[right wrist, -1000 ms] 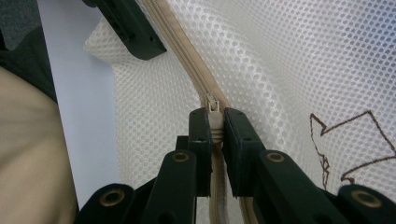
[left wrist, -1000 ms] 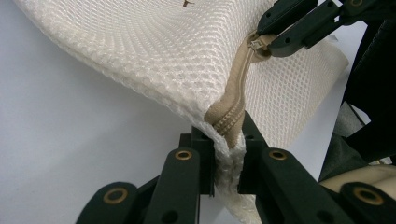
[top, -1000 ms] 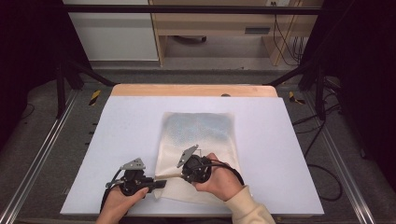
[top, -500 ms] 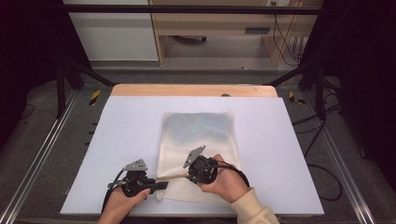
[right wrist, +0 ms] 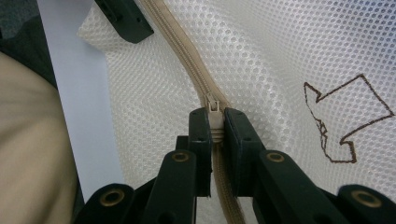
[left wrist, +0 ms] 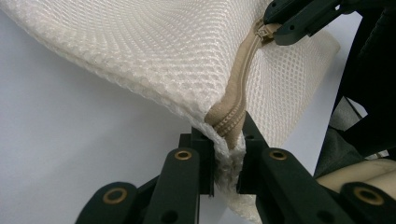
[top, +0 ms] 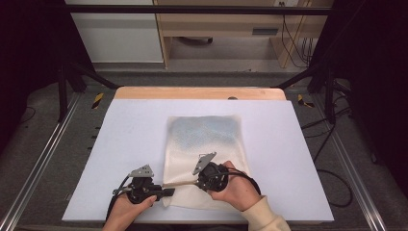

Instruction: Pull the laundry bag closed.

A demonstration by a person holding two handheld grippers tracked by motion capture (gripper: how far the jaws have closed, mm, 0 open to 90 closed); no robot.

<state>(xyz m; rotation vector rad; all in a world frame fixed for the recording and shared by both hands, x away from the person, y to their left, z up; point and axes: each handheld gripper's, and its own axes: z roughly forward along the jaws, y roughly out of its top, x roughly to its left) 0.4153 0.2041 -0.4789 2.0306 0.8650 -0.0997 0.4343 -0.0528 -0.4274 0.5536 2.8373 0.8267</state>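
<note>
Mesh bag lying at the counter's centre, open surface at 9 and 3 o'clock: left tool clenched on its near corner at 7 o'clock, right tool clenched on the zipper pull along the near edge.

Brown arrow sign on mesh bag
</note>
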